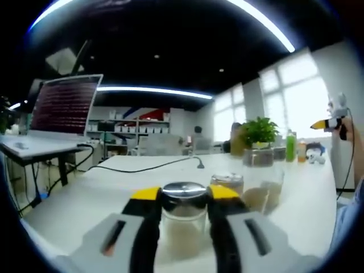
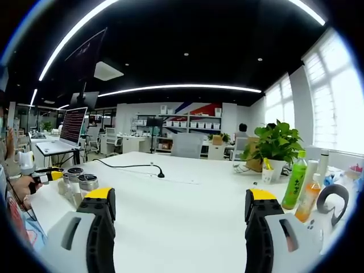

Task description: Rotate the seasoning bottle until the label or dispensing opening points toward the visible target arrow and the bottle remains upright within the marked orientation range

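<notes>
A clear glass seasoning bottle [image 1: 183, 219] with a round metal lid stands upright on the white table [image 1: 114, 193]. My left gripper [image 1: 183, 196] is shut on it, one yellow-tipped jaw pressed against each side just under the lid. In the right gripper view the same gripper [image 2: 48, 175] is small at the far left, held by a hand beside the metal-lidded jars [image 2: 86, 182]. My right gripper [image 2: 181, 205] hovers open over bare table, jaws wide apart and holding nothing. It also appears at the far right of the left gripper view [image 1: 327, 123], raised in the air.
Two more glass jars [image 1: 227, 183] [image 1: 267, 192] stand just behind the held bottle. A black cable [image 2: 133, 166] crosses the table. A potted plant [image 2: 276, 142], a green bottle [image 2: 296, 179] and an orange bottle [image 2: 310, 198] stand at the right. An open laptop [image 1: 65, 105] sits on a side desk.
</notes>
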A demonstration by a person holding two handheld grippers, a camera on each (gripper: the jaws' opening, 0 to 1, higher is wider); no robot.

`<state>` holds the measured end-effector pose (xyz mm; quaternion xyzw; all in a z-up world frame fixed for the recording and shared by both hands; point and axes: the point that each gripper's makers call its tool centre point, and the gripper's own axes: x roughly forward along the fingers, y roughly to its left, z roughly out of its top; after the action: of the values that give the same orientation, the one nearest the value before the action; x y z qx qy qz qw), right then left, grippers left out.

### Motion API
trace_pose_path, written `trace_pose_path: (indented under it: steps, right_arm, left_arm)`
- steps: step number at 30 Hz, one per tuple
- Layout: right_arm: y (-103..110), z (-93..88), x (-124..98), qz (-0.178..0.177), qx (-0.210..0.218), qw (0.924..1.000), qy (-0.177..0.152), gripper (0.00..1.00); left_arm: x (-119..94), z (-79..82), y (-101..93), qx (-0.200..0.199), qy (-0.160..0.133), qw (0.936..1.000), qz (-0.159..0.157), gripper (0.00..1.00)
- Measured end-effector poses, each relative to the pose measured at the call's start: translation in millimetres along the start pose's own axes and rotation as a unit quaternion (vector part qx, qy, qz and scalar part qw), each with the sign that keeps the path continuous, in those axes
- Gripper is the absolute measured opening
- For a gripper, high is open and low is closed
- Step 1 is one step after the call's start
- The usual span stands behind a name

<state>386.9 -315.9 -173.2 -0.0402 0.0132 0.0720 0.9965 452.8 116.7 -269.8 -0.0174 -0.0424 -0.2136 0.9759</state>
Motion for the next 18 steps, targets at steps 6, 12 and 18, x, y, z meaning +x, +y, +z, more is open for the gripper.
trace_pose_path:
  steps: [6,12,18]
  right_arm:
    - [0.3,-0.6,0.2,0.0,0.001,1.0,0.001,0.98]
    - [0.1,-0.6,0.2,0.0,0.001,1.0,0.001,0.98]
    - [1.9,-1.2,0.3,0.001,0.001,1.0,0.002,0.98]
  left_arm:
    - [-0.9,0.1,0.0,-0.004,-0.009,0.9999,-0.01,0.32]
    - [-0.2,0.2,-0.2,-0.001,-0.005,0.9998,-0.021,0.32]
    - [0.6,0.1,-0.4,0.0,-0.002,0.9996,-0.027,0.32]
